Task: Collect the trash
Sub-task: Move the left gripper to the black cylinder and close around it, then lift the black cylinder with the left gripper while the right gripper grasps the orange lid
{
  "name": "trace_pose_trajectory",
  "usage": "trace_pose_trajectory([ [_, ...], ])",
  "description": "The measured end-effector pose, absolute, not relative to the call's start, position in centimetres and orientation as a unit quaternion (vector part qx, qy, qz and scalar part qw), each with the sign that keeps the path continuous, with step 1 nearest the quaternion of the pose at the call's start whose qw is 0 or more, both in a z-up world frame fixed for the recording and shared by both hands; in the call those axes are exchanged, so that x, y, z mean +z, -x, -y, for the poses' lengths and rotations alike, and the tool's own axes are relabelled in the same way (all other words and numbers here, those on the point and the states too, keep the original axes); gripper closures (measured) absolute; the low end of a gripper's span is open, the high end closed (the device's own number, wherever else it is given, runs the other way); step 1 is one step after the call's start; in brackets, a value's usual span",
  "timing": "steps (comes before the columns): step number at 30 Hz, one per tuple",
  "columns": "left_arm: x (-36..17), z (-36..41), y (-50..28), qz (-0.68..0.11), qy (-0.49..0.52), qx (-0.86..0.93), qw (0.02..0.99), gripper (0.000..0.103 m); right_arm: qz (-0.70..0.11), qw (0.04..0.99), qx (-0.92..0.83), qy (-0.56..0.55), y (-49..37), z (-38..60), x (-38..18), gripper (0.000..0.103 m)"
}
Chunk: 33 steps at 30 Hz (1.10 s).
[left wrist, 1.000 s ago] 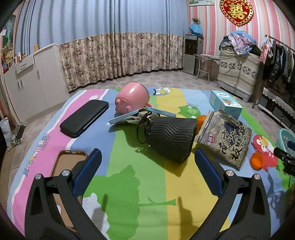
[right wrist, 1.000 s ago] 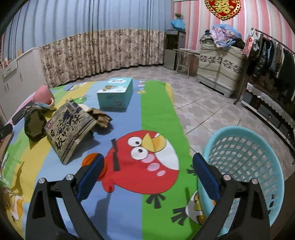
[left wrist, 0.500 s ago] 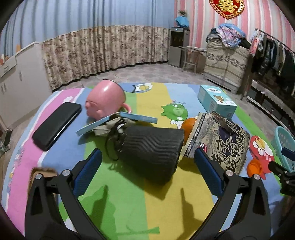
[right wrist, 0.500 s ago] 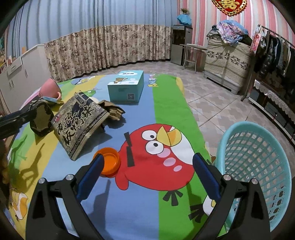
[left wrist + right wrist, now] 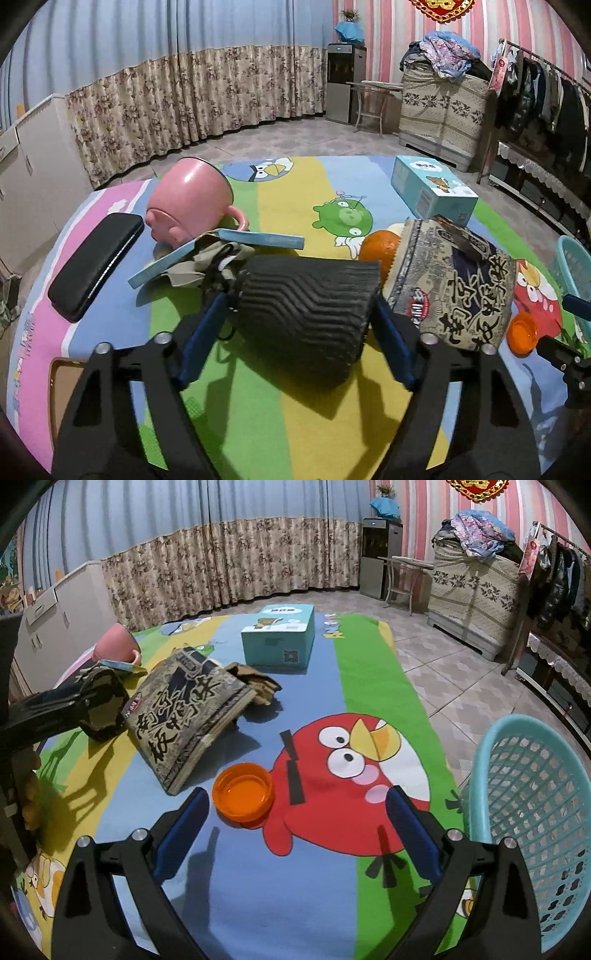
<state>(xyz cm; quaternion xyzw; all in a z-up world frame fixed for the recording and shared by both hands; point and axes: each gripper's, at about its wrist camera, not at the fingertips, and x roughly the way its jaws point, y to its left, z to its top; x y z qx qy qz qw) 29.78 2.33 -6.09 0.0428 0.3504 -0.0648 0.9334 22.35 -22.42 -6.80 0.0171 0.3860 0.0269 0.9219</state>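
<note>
Black ribbed pouch point(image 5: 306, 317) lies on the cartoon mat point(image 5: 310, 192), between the left gripper point(image 5: 301, 332) jaws, which have just been closing around it; contact is unclear. Right gripper point(image 5: 297, 823) jaws stand wide over an orange lid point(image 5: 243, 794), beside the turquoise basket point(image 5: 532, 812).

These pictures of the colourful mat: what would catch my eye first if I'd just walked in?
Probably the black ribbed pouch lying on the mat, bracketed by the blue fingers of the left gripper, whose jaws have just been closing around it. Next, the big red cartoon bird with an orange lid beside it, and the turquoise basket at the mat's right edge.
</note>
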Motion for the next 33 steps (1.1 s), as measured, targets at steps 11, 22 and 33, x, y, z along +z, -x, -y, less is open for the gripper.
trace_pose_trajectory([
  [11,-7.3,-2.4,-31.4,-0.382,-0.055,-0.054,0.921,0.029,-0.406,0.912,0.048,-0.004,-22.8,21.0,-7.3,0.01],
  [22,-6.4,-1.6,-29.5,-0.365,-0.085,-0.044,0.926,0.038,-0.422,0.904,0.065,-0.022,-23.4,21.3,-7.9,0.049],
  [33,-2.6,-3.6,-25.5,-0.334,-0.068,-0.015,0.94,0.039,-0.397,0.914,0.081,-0.028,-22.6,21.9,-6.9,0.064],
])
